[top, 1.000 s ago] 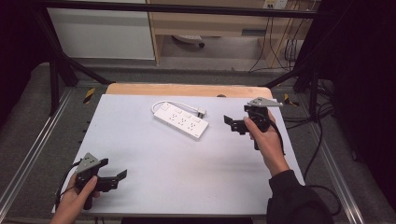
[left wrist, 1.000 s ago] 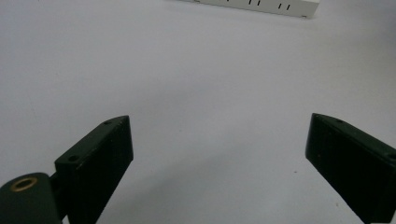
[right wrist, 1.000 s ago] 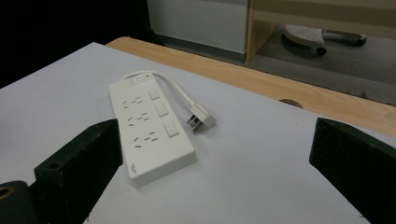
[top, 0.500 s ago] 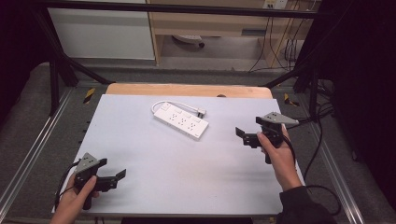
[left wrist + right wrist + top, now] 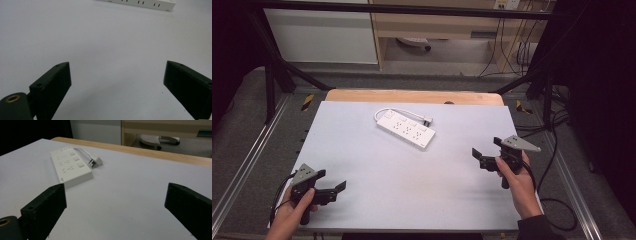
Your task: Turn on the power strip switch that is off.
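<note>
While both grippers are held apart from everything on the pale grey worktop (image 5: pixel 412 190), the step in hand is judged to be an approach not yet begun in earnest: the white rectangular plastic power strip (image 5: pixel 406 129), with its short white cord and plug (image 5: pixel 427 120) curled at its far side, lies untouched in the upper middle of the high view. The left gripper (image 5: pixel 337 187) is seen at the lower left of that frame, its fingers spread and empty; the right gripper (image 5: pixel 477 152) is seen at the middle right, its fingers likewise spread with nothing between them. The next move is judged to call for one gripper to be carried toward the strip and lined up across its narrow width before any closing. By the right gripper view the switches and socket holes on the strip's top face (image 5: pixel 71 166) and the plug's prongs (image 5: pixel 94 160) are made plain, which the high view renders too small. By the left gripper view only a long edge of the strip (image 5: pixel 140 3) is given at the top of the frame, well away from the fingers (image 5: pixel 53 83).
</note>
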A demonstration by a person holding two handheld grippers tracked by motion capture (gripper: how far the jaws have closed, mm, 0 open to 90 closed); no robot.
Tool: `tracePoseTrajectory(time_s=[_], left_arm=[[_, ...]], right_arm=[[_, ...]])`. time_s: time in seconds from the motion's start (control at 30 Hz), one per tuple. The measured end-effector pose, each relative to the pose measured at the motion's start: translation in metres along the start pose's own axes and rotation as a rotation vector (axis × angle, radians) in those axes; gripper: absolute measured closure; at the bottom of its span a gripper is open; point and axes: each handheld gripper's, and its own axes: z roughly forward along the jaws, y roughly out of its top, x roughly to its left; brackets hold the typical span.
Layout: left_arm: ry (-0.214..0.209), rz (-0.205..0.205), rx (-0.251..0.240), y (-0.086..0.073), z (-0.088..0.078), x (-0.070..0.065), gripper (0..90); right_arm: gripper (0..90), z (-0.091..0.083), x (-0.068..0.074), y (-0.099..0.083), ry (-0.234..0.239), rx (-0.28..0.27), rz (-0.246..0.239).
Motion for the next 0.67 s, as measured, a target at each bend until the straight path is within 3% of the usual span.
tracePoseTrajectory(time_s=[0.33,0.5,0.67], left_arm=[[0.002,-0.003,0.0,0.0,0.0,0.001,7.5],[0.001,-0.002,-0.001,0.0,0.0,0.0,7.5],[0.001,0.0,0.001,0.0,0.0,0.0,7.5]], right_arm=[[4.0,-0.004,0.001,-0.03,0.002,0.031,0.023],[4.0,-0.003,0.001,-0.046,-0.005,0.081,0.035],[3.6,0.001,0.003,-0.056,-0.016,0.138,0.015]])
